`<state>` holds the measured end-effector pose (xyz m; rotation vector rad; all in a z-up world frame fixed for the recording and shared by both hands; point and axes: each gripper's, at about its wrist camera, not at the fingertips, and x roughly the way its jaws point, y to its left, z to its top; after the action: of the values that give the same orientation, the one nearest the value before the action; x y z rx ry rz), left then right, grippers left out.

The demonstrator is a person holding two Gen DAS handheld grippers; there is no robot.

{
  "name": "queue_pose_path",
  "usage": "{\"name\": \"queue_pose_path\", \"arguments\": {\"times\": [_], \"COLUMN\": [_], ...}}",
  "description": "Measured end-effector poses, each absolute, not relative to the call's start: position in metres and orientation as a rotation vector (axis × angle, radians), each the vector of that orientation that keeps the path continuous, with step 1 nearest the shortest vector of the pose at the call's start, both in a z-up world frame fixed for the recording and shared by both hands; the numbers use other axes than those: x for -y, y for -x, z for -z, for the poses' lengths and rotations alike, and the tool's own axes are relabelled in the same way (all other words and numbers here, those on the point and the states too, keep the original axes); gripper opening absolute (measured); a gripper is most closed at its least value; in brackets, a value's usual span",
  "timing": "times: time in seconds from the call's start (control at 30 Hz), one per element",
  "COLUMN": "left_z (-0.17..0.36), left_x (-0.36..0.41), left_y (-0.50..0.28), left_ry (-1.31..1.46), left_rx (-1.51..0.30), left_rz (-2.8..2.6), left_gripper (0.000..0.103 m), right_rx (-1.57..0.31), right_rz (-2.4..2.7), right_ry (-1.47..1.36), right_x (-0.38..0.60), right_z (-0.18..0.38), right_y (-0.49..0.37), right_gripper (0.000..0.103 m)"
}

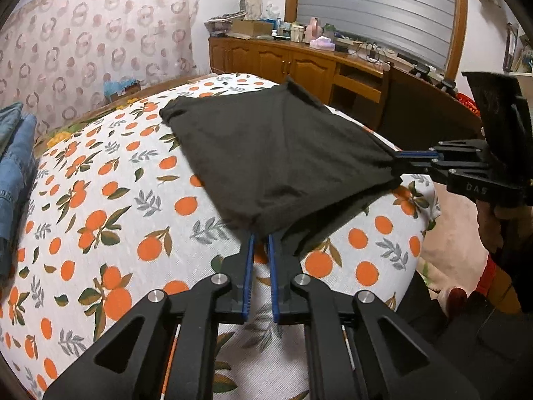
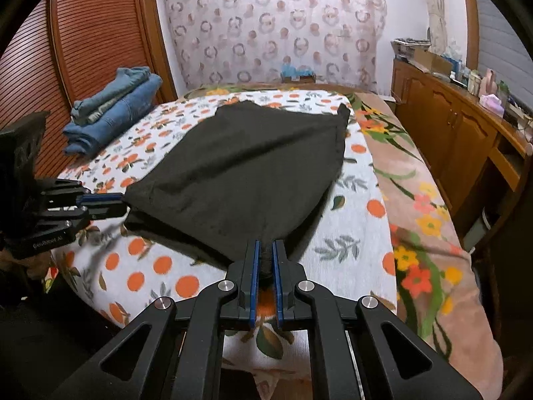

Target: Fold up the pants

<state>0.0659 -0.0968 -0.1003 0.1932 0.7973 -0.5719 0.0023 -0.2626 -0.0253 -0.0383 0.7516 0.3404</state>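
Black pants (image 2: 240, 170) lie on the orange-print bed (image 2: 349, 233), their legs indistinguishable. Two grippers: left gripper (image 1: 261, 238) and right gripper (image 2: 265, 250), jaws each pinching a near corner. Two folded jeans (image 2: 113, 110) are stacked beyond.

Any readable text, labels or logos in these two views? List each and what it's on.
"DAS": raised letters on the right gripper body, seen upside down in the left wrist view.
Pale print on the left gripper body: blurred; ends in what looks like "AI".
Items on the wooden cabinet: labels too small to read.
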Motion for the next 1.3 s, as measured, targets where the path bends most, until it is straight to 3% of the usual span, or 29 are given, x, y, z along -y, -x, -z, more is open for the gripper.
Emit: {"name": "queue_pose_path", "arguments": {"times": [0.17, 0.23, 0.3, 0.33, 0.6, 0.93, 1.2, 1.3], "left_z": [0.094, 0.091, 0.089, 0.088, 0.082, 0.094, 0.112, 0.114], "left_x": [0.091, 0.091, 0.091, 0.091, 0.099, 0.111, 0.11, 0.109], "left_y": [-0.067, -0.069, -0.07, -0.071, -0.086, -0.099, -0.1, -0.099], "left_ry": [-0.186, -0.19, -0.195, -0.189, -0.159, -0.17, -0.168, -0.158], "left_rx": [-0.786, -0.78, -0.766, -0.763, -0.759, -0.812, -0.863, -0.862], "left_rz": [0.538, 0.519, 0.518, 0.523, 0.51, 0.506, 0.504, 0.509], "left_gripper": [0.011, 0.032, 0.046, 0.047, 0.048, 0.048, 0.048, 0.048], "right_rx": [-0.753, -0.75, -0.75, -0.749, -0.737, -0.711, -0.779, -0.782], "right_rz": [-0.333, -0.333, -0.333, -0.332, -0.333, -0.285, -0.277, -0.253], "right_ry": [0.011, 0.014, 0.016, 0.014, -0.007, -0.009, 0.001, -0.005], "right_x": [0.265, 0.264, 0.264, 0.264, 0.268, 0.266, 0.264, 0.266], "right_z": [0.022, 0.021, 0.022, 0.022, 0.02, 0.018, 0.034, 0.036], "right_y": [-0.004, -0.003, -0.002, -0.002, -0.002, -0.01, -0.016, -0.017], "right_gripper": [0.008, 0.008, 0.008, 0.008, 0.009, 0.027, 0.028, 0.034]}}
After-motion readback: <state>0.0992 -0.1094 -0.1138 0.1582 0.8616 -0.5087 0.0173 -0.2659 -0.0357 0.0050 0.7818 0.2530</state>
